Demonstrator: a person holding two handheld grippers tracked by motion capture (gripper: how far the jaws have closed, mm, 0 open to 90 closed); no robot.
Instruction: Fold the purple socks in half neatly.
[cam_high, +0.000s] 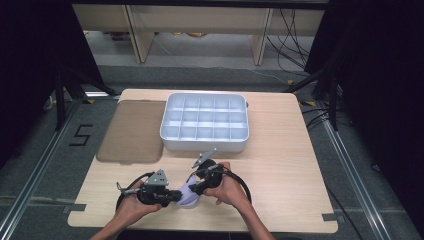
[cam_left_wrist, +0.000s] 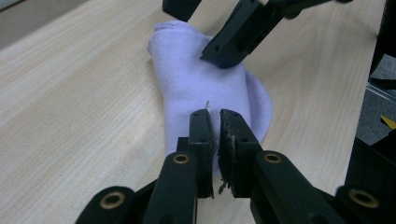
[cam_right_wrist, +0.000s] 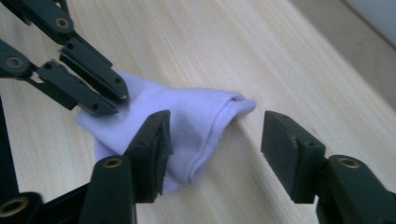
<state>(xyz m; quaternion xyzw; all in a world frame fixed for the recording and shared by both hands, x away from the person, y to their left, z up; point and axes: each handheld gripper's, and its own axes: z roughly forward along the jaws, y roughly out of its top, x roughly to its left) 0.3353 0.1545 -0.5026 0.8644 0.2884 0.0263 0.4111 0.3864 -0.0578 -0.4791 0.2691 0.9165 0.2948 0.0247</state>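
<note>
On the pale wooden table (cam_high: 280, 150), the biggest things are a brown mat (cam_high: 131, 131) at the far left and a white divided tray (cam_high: 205, 122) just beside it, both well beyond the hands. Near the front edge lies a folded lilac sock (cam_high: 189, 195), between the two tongs. The left gripper (cam_left_wrist: 215, 122) has its jaws drawn almost together, pinching one end of the sock. The right gripper (cam_right_wrist: 215, 135) stands wide apart, its jaws astride the sock's cuff end without pressing on it. The left gripper view shows the pinch up close, with one of the other tool's jaws hanging over the far end of the sock (cam_left_wrist: 205, 88). The right gripper view shows the rolled cuff of the sock (cam_right_wrist: 187, 116) and the left gripper's closed tips on its far corner.
</note>
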